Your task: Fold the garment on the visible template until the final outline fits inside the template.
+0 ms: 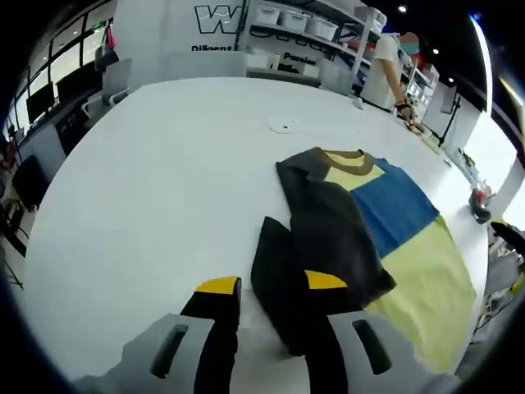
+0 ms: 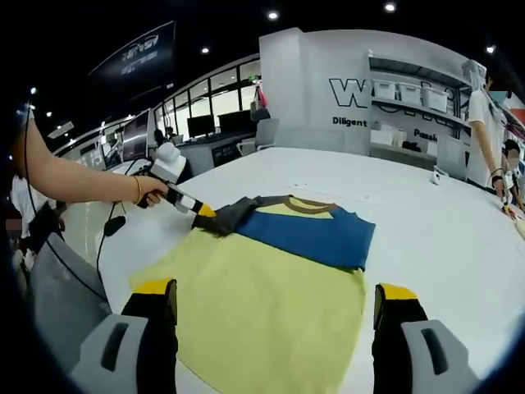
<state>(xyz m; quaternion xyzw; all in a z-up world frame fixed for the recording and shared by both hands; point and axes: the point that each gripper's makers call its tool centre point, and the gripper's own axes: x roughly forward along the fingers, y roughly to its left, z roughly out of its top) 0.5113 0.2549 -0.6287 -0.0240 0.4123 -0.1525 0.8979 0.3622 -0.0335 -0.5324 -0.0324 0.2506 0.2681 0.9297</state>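
We saw one shirt (image 2: 279, 287) on the white surface (image 1: 148, 189), its long axis running away from the right hand-held gripper (image 2: 275, 316), brown collar (image 2: 309, 204) at the far end and yellow hem nearest that gripper's two jaws. A blue band crossed the chest. In the left gripper view the shirt (image 1: 385, 238) lay ahead and to the right of the left hand-held gripper (image 1: 271, 287), collar pointing away. One dark sleeve (image 1: 316, 246) was folded in over the body, and it passed between the left jaws; we could not tell whether they pinched it. In the right gripper view, the left hand-held gripper (image 2: 201, 211) met that sleeve at the shirt's far left corner. The right jaws stood wide apart, holding nothing, with the hem between and just beyond them.
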